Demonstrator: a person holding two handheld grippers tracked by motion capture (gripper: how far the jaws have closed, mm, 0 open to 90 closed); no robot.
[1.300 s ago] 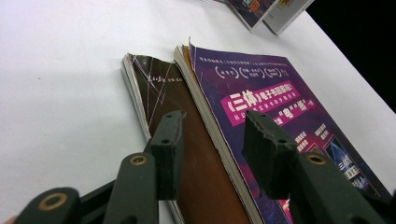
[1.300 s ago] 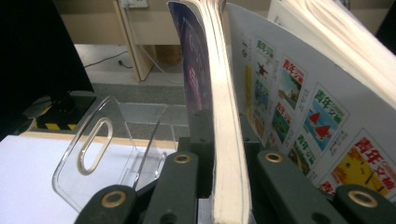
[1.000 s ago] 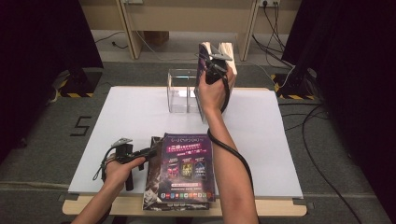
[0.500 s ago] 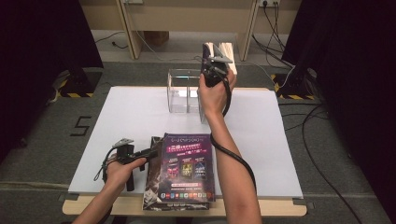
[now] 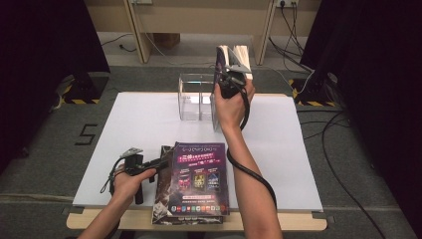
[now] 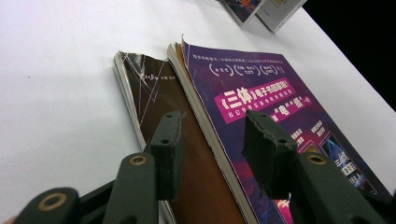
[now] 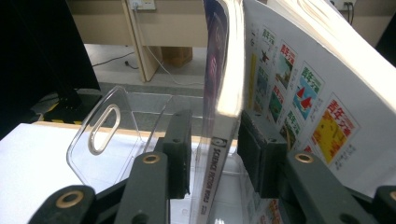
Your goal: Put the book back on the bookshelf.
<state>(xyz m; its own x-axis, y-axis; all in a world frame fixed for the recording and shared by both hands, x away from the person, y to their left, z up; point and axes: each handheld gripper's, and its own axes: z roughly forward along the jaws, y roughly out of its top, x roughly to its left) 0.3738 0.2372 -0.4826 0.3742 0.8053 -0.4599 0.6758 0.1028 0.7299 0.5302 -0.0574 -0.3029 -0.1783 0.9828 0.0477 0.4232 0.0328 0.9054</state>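
Since the earlier frame, we raise the right claw (image 5: 230, 74), clamped on a glossy upright magazine (image 7: 219, 93), over the clear acrylic rack (image 5: 191, 97); loose pages may snag its divider. Left claw (image 6: 212, 140) gapes empty.

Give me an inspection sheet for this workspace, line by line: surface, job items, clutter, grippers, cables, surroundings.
Surface: white table, mostly bare.
Job's things: stack of magazines flat at the near edge; clear acrylic holder at the far side; one upright magazine by the holder.
Clutter: nothing seen.
Grippers: left gripper open, jaws over the stack's spines; right gripper closed on the upright magazine.
Cables: black cable trails along the right forearm; more on the floor.
Surroundings: dark curtains, grey floor, wooden frame behind.
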